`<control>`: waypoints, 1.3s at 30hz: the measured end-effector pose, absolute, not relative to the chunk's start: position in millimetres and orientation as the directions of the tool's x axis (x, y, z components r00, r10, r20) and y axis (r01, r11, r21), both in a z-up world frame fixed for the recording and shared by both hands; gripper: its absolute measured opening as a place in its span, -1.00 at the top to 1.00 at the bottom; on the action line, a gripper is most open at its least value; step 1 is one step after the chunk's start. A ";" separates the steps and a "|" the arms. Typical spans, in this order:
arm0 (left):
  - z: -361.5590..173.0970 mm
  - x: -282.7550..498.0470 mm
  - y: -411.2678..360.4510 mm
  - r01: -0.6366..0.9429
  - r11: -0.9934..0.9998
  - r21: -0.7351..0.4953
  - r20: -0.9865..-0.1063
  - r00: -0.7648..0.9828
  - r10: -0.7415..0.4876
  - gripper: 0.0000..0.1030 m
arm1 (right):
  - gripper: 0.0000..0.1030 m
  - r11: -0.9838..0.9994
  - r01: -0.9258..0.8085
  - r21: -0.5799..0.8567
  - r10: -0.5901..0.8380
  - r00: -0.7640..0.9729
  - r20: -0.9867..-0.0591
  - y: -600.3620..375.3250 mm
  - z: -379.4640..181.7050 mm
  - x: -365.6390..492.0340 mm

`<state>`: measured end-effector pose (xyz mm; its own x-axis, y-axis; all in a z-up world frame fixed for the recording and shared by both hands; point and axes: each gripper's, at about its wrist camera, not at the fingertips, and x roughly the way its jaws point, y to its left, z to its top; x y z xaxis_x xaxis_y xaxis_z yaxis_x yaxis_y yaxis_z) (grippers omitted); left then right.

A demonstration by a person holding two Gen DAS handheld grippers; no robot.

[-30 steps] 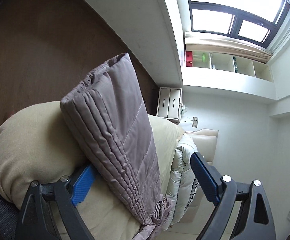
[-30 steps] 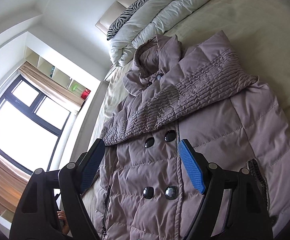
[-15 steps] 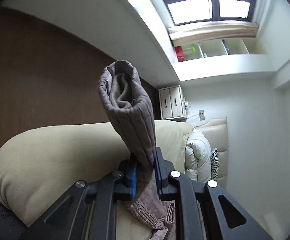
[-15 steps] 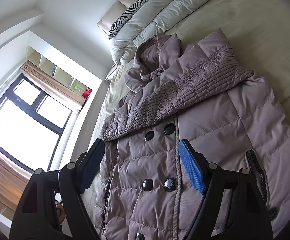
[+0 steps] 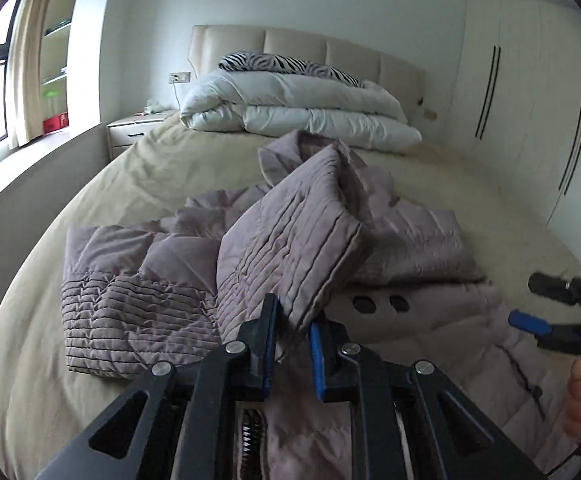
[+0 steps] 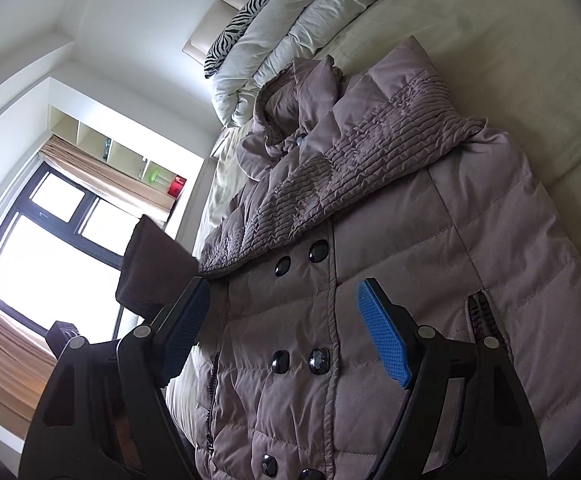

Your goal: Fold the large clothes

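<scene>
We are working over the bed (image 5: pixel 138 168), where a folded duvet (image 5: pixel 298 108) and a zebra pillow (image 5: pixel 286 65) are lying against the headboard. The coat (image 6: pixel 390 272), a mauve padded one with dark buttons (image 6: pixel 318 250), is lying front-up across the bed, collar toward the duvet. One sleeve is lying folded across the chest; we are holding the other sleeve (image 5: pixel 290 240) up off the bed, its ribbed cuff end standing above the coat's left side. Our left tongs (image 5: pixel 292 340) are pinching that sleeve near its cuff, jaws nearly shut on the fabric. Our right tongs (image 6: pixel 284 332) are hovering spread wide above the button placket, holding nothing. We are judging the coat to be light for its bulk, soft and springy: the filling is likely to puff back, and the smooth shell looks slippery, so a shallow pinch may slide off. We are thinking the quilted cuff, seams or hem are the best places to take hold, since the stitching gives the jaws firmer, thinner material. The buttons are small, hard lumps we are wanting to avoid clamping.
</scene>
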<state>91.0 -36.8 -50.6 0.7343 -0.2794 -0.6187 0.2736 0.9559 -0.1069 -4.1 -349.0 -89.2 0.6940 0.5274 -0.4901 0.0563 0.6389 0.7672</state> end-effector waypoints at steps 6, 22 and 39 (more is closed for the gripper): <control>-85.1 66.7 -77.2 0.323 0.946 0.015 -0.654 0.719 -0.235 0.69 | -0.49 0.548 0.065 0.834 0.659 0.581 -0.478 -331.1 -116.4 36.0; -64.4 56.6 -39.9 0.296 0.953 -0.070 -0.601 0.750 -0.277 -0.46 | 0.63 0.587 -0.054 0.808 0.762 0.374 -0.529 -231.8 -93.4 139.7; -56.9 135.0 20.7 0.034 0.997 -0.072 -0.605 0.793 -0.070 -0.83 | 0.64 0.504 -0.269 0.821 0.746 0.614 -0.257 -349.7 108.1 101.6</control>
